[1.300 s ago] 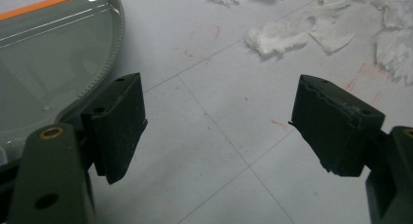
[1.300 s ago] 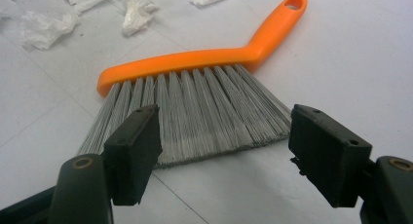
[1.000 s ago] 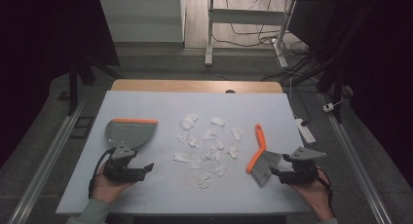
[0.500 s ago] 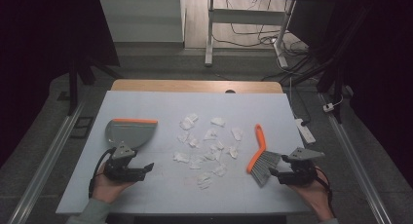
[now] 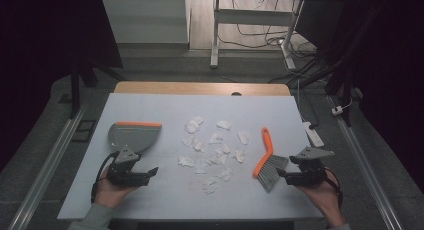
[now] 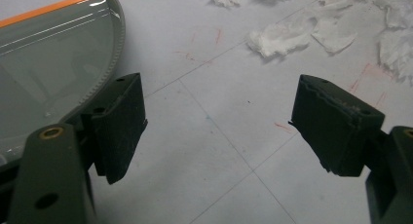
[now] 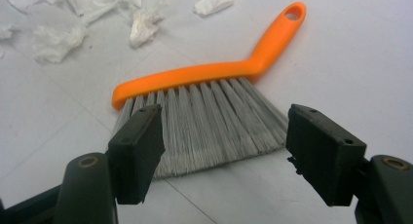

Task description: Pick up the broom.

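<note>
Brush (image 7: 204,83) lies flat by paper scraps (image 5: 212,150), R gripper (image 5: 282,177) jaws just narrowing w/ bristles between, unpinched; L gripper (image 5: 152,172) gapes near dustpan (image 5: 132,135).

The high view looks forward and down from above the person's side, taking in the whole table (image 5: 150,190) from well back. The left gripper view sits close to the tabletop, facing the dustpan (image 6: 44,63). The right gripper view, equally close, faces the brush (image 7: 204,92). All 3 views share the paper scraps (image 5: 215,150), probably the same cluster.
</note>
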`<state>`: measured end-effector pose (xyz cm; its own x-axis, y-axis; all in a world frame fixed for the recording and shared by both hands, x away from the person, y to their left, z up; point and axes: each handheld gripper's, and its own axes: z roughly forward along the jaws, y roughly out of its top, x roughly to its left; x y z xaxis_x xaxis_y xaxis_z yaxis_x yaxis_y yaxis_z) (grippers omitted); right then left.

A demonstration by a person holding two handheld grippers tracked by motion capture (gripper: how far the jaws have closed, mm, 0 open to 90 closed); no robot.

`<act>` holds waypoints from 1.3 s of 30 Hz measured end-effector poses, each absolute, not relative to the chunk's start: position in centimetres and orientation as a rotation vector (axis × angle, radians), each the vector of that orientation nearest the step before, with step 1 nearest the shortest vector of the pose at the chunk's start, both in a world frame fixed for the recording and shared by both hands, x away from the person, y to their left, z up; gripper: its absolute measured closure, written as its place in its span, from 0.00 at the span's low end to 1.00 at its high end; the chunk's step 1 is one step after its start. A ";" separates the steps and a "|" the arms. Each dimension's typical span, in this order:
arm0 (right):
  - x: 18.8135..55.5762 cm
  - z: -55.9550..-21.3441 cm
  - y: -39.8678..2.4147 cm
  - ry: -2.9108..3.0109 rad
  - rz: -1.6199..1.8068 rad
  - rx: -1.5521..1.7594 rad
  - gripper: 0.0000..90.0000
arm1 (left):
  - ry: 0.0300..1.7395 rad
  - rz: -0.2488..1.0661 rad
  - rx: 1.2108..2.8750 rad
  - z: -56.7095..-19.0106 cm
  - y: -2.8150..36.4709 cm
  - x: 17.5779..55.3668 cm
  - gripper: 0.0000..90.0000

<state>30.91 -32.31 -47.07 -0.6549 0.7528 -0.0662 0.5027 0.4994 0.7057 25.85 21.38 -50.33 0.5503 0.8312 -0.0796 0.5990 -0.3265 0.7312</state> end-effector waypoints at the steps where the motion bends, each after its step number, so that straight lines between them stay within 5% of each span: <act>1: 31.0 -46.8 -32.2 2.382 0.941 1.051 0.34 | 1.148 0.403 2.051 -50.3 21.4 25.9 0.23; 22: 38.3 -44.1 -27.8 2.477 0.650 1.339 0.37 | 1.139 0.423 2.075 -50.4 21.0 26.2 0.23; 39: 43.6 -47.0 -25.4 2.512 0.362 1.558 0.39 | 1.136 0.435 2.069 -50.3 21.0 26.1 0.23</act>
